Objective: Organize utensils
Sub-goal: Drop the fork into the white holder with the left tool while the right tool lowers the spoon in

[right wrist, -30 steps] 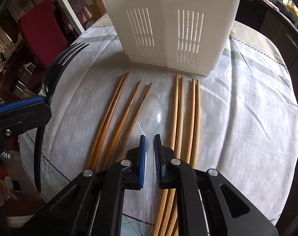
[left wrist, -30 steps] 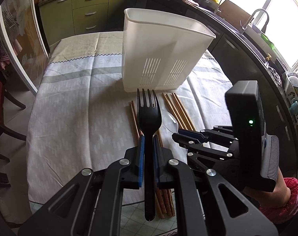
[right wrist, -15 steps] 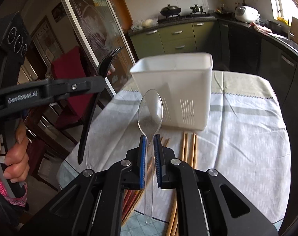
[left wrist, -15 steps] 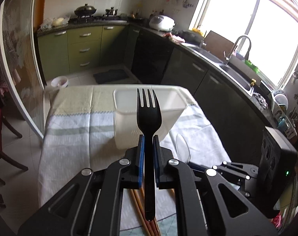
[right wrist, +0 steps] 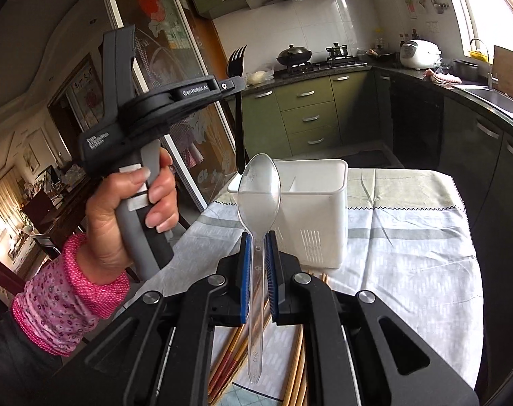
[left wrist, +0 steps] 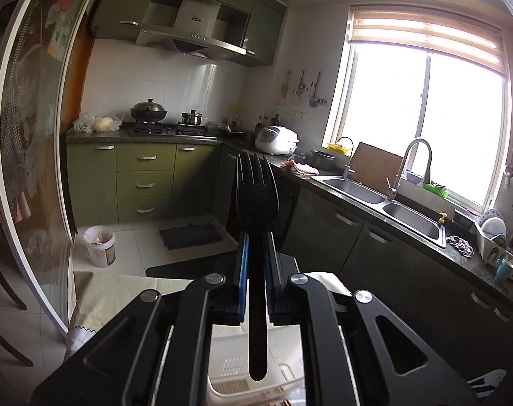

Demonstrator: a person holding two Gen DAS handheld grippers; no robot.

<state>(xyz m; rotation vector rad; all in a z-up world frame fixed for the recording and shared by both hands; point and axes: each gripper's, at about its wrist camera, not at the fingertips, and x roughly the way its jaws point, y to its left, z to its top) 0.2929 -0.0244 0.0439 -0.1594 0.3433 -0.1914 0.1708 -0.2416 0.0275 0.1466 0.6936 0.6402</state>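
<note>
Green kitchen cabinets and a stove fill the background, with a cloth-covered counter (right wrist: 408,237) up close. Far left, a hand (right wrist: 128,209) in a pink sleeve grips the left tool (right wrist: 234,85), pressed together on a black fork (right wrist: 237,67), tines up, handle hanging just above the bin's left side. My guess is that it's held upright so the handle drops in first. Centre, the right tool (right wrist: 258,264) pinches a clear spoon (right wrist: 259,189) the same way, bowl up, on the near side of the white bin (right wrist: 320,203). Chopsticks (right wrist: 297,358) lie on the counter at the near edge, mostly hidden under the right tool, probably waiting their turn.
</note>
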